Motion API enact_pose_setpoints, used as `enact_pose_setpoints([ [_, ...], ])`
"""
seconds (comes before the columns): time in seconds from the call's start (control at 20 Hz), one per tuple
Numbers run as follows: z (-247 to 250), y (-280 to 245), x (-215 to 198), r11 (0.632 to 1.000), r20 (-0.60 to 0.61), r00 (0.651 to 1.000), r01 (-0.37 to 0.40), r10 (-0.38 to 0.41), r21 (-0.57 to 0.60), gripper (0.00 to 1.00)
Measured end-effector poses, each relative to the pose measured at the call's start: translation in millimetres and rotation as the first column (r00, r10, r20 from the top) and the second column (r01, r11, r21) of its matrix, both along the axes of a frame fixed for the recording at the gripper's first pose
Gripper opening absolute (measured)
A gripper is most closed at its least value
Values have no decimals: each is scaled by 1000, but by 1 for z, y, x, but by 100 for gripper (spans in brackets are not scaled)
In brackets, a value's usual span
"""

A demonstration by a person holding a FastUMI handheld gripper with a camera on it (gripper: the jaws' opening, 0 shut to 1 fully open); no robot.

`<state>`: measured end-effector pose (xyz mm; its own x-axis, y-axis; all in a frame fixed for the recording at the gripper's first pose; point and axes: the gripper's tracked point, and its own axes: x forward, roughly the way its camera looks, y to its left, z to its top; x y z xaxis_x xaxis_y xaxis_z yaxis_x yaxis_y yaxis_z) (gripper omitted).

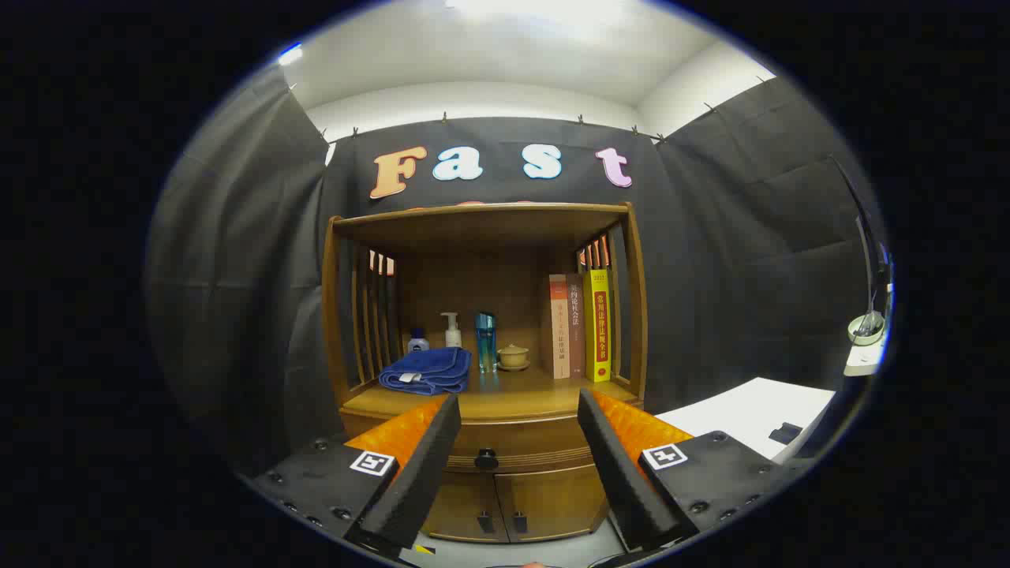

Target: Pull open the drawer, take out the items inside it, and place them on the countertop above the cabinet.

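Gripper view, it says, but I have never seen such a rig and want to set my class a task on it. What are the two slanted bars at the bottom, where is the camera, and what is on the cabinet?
The camera rides on a hand-held tool and looks forward along its two fingers; those are the slanted bars. They stand apart, open, holding nothing.

Ahead is a wooden cabinet. Between the fingers you see its drawer, shut, with a dark knob. Two small doors sit below.

On the countertop above the drawer lie a folded blue towel, a small jar, a pump bottle, a blue bottle, a lidded cup and upright books.
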<state>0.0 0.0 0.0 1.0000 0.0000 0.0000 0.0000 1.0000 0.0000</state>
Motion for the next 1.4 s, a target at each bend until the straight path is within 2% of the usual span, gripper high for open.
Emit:
enact_pose_setpoints([
  [1.15, -1, 0, -2, 1000, 4, 1000, 0, 0, 6, 98],
  [1.4, 4, 13, 20, 999, 11, 999, -31, 31, 23, 98],
])
